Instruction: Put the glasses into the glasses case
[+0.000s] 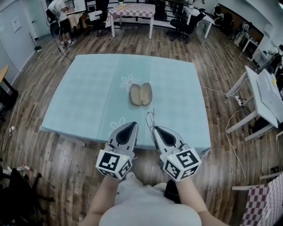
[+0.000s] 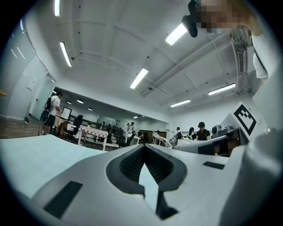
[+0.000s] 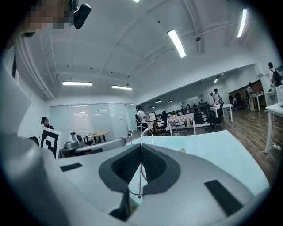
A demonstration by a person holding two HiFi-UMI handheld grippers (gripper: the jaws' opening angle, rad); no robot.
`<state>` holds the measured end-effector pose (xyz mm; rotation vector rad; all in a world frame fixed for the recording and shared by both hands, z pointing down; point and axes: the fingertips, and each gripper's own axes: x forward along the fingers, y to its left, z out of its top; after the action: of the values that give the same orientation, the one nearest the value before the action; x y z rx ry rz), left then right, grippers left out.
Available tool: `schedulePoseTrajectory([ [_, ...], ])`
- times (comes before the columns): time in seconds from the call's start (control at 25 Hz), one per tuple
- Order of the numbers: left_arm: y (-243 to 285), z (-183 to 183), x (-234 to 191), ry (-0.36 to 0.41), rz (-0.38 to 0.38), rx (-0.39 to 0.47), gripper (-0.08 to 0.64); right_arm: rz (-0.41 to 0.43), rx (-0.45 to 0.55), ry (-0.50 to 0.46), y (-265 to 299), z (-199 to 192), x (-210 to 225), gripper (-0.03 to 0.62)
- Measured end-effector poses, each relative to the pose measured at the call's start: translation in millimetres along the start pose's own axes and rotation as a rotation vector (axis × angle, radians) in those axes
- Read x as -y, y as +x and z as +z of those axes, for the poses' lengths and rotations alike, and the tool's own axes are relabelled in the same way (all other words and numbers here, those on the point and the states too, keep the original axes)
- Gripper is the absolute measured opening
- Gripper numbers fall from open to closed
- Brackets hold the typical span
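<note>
Head view: a bench (image 1: 88, 92) under a pale blue cloth stands on a brown plank floor (image 1: 57, 163). An open tan oval glasses case (image 1: 141, 94) lies near the cloth's middle. Nearer the person than the case, the left claw (image 1: 131, 125) and right claw (image 1: 155, 129) hover side by side at the bench's near edge. Thin wire-frame glasses (image 1: 151, 117) stick out of the right claw toward the case. Far beyond the case is a checked-cloth table (image 1: 132, 9).

Left gripper view: the left claw (image 2: 144, 146) has its tips together with nothing between them, above the blue bench (image 2: 40, 159).

Right gripper view: the right claw (image 3: 141, 146) is pinched on the glasses (image 3: 141, 135), probably by a thin arm of the frame. The blue bench (image 3: 212, 154) lies beyond, under long ceiling lights (image 3: 176, 43).
</note>
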<state>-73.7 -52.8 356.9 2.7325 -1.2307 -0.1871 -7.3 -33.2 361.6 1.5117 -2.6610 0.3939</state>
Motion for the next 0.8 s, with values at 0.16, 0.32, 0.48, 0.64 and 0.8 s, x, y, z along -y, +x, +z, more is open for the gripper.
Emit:
schedulePoseTrajectory([
  [0.16,-5,0,-19,-0.013,-0.020,-0.013,0.008,-0.026,-0.007,0.011,17,-3,-10,0.011],
  [0.32,-9,-1,-39,-0.040,-0.023,-0.012,0.008,-0.044,-0.023,0.006,32,-6,-17,0.011],
  [0.48,-9,-8,-47,-0.061,-0.031,-0.028,0.008,-0.057,-0.043,0.014,40,-10,-17,0.011],
  [0.64,-3,-12,-57,-0.074,-0.046,-0.045,0.008,-0.073,-0.040,0.030,52,-9,-14,0.011],
  [0.8,5,-14,-71,-0.094,-0.042,-0.046,0.008,-0.077,-0.055,0.027,66,-11,-12,0.011],
])
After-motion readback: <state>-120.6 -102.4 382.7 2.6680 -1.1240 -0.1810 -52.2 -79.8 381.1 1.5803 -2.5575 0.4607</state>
